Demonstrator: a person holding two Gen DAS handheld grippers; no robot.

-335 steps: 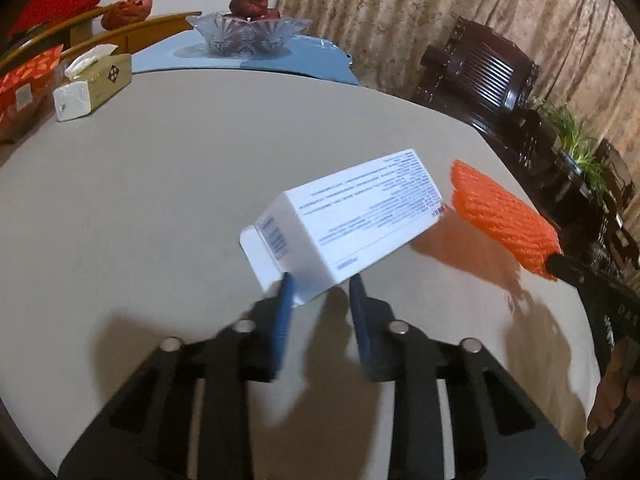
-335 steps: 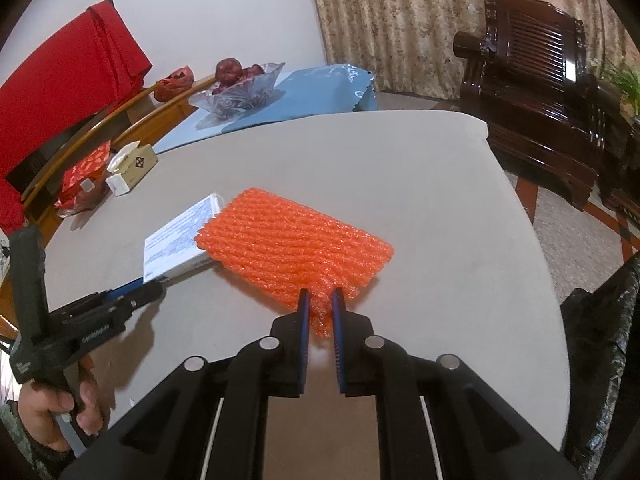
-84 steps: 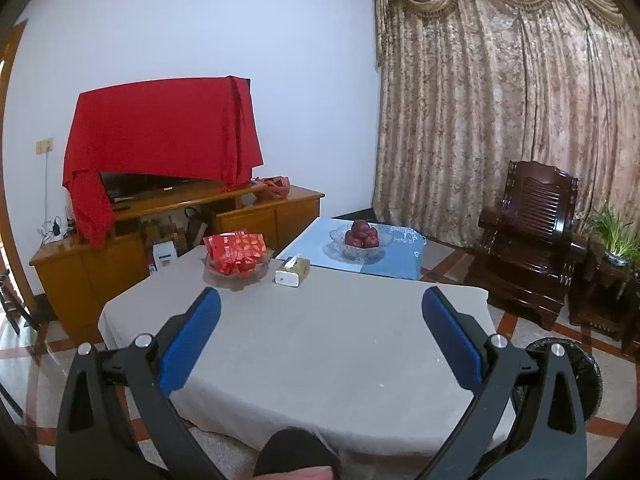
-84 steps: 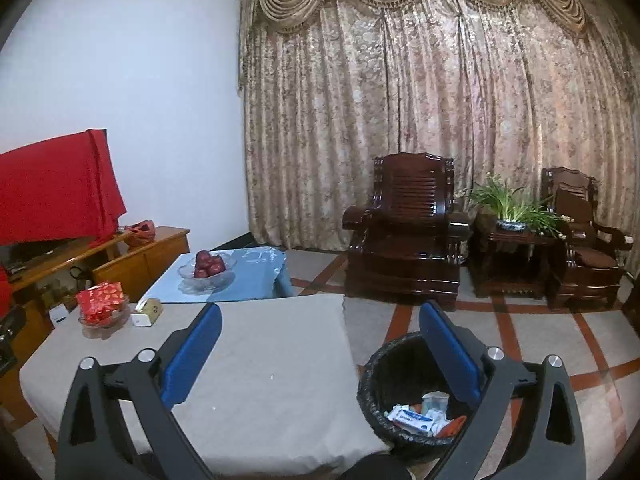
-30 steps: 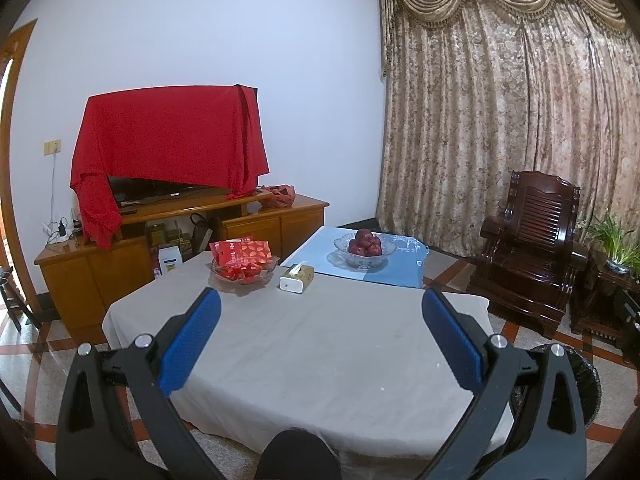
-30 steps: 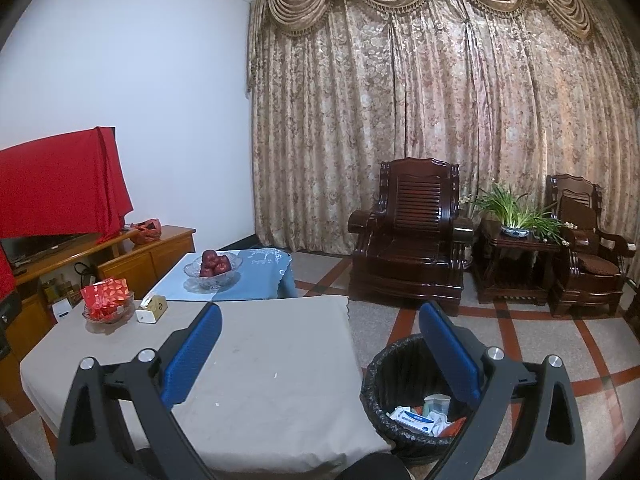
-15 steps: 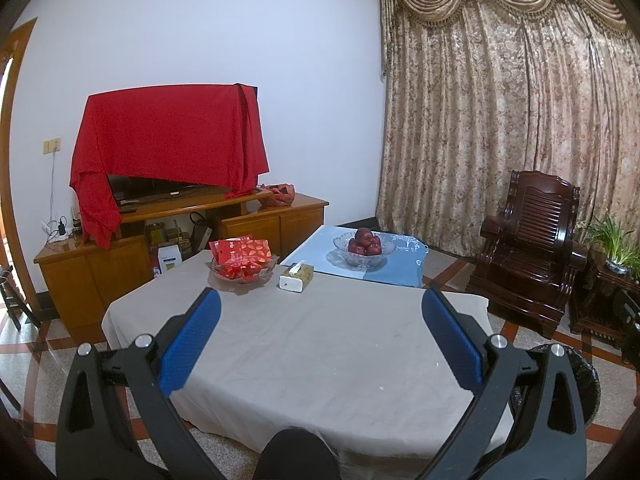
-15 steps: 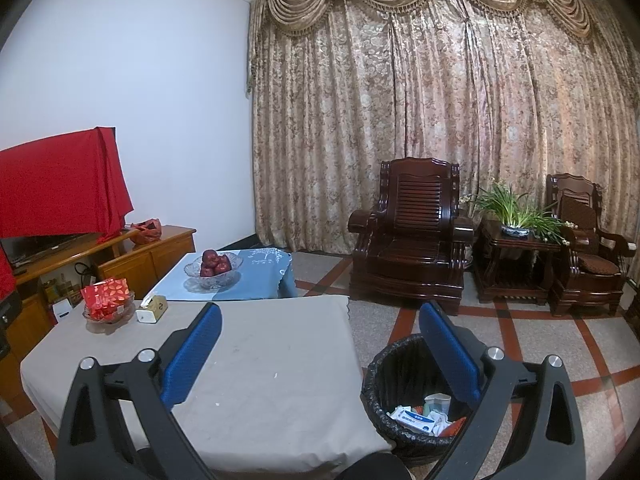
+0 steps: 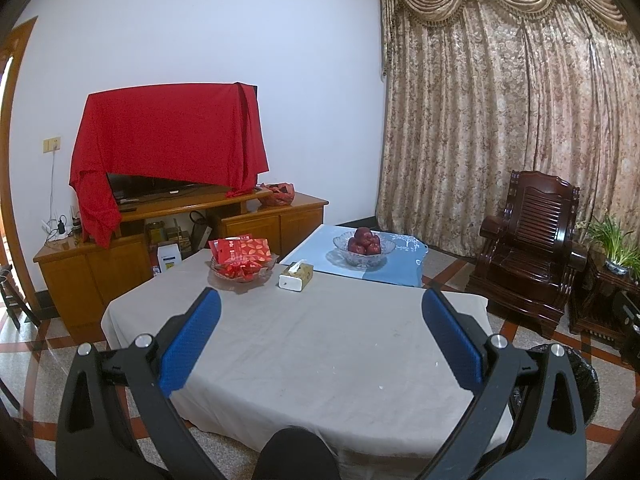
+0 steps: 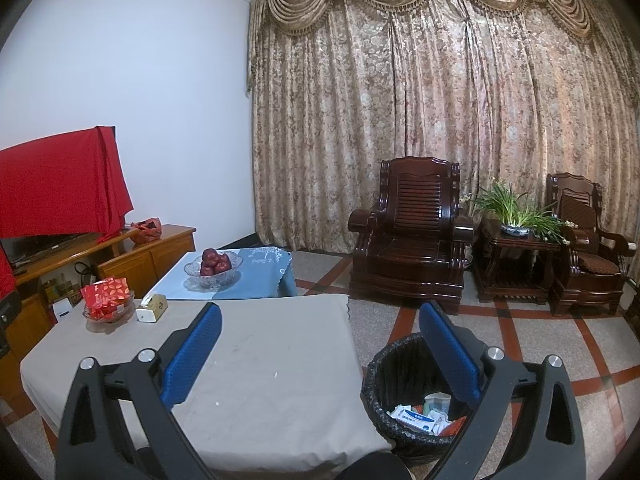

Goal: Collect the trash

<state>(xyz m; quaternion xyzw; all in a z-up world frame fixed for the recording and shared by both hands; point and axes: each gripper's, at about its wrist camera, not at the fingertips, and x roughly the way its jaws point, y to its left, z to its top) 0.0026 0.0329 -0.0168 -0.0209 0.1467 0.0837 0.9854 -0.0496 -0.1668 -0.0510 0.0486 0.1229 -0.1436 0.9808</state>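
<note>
Low table (image 9: 320, 344) under a grey-beige cloth, seen from both wrist views. At its far end: a glass dish of red packets (image 9: 241, 261), just beside it a white-and-gold tissue box (image 9: 296, 275), and beyond them a glass bowl of dark red apples (image 9: 363, 245) on a light blue cloth (image 9: 396, 268). Wooden TV cabinet (image 9: 120, 256) against the white wall, screen draped in red fabric (image 9: 168, 136). Dark carved wooden armchair (image 10: 412, 232) before patterned curtains; a potted green plant (image 10: 516, 212) on a side stand next to it. Nothing stands between either claw and the table.

Trash: white wrappers and packets with blue print (image 10: 416, 416), an orange scrap at the edge, all lying crumpled inside the black-lined round waste bin (image 10: 384, 372). Bin sits on the tiled floor just beside the table's right corner, partly behind the right claw's finger.

Left claw (image 9: 320, 336): blue pads spread wide, nothing between them, held above the table's near edge. Right claw (image 10: 320, 344): also spread wide and empty, its right finger over the bin.
</note>
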